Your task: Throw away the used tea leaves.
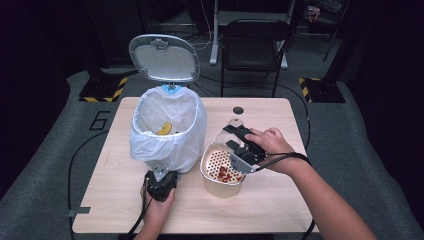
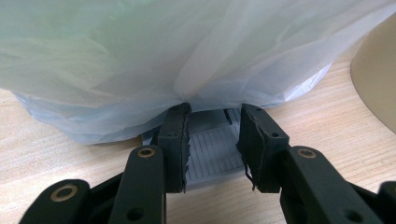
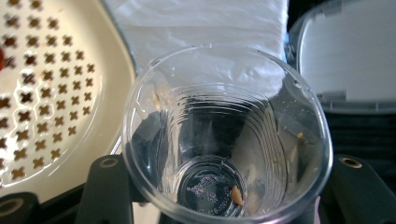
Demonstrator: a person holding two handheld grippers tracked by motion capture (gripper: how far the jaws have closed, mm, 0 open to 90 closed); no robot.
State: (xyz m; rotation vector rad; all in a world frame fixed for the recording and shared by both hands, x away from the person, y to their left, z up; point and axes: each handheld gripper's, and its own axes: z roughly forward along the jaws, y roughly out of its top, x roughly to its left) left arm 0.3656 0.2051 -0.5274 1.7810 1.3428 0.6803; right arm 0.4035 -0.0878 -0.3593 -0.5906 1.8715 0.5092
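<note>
Holding a clear plastic cup (image 3: pixel 226 140), the right gripper (image 1: pixel 241 142) has its 2 jaws about half closed against the cup's sides; the right gripper view looks straight into the cup's mouth, where a few small scraps cling near the bottom. In the high view the cup lies tilted just behind the cream strainer bowl (image 1: pixel 212 175), whose perforated insert carries some red bits (image 1: pixel 225 173). The right hand (image 1: pixel 272 145) grips the tool from the table's right side.

Left gripper (image 1: pixel 161 176) sits low at the near foot of the bin (image 1: pixel 167 127). Its jaws are closed on the grey ribbed pedal (image 2: pixel 212 154), 1 pad on each side, touching it. The bin's white liner bag (image 2: pixel 196 51) drapes over the jaw tips. The left hand (image 1: pixel 159 202) holds the tool from the near edge.

The bin's lid (image 1: pixel 164 57) stands open. A yellow scrap (image 1: pixel 164 129) lies inside the liner. Bin and strainer bowl stand just beside each other on the wooden table (image 1: pixel 270 205).
</note>
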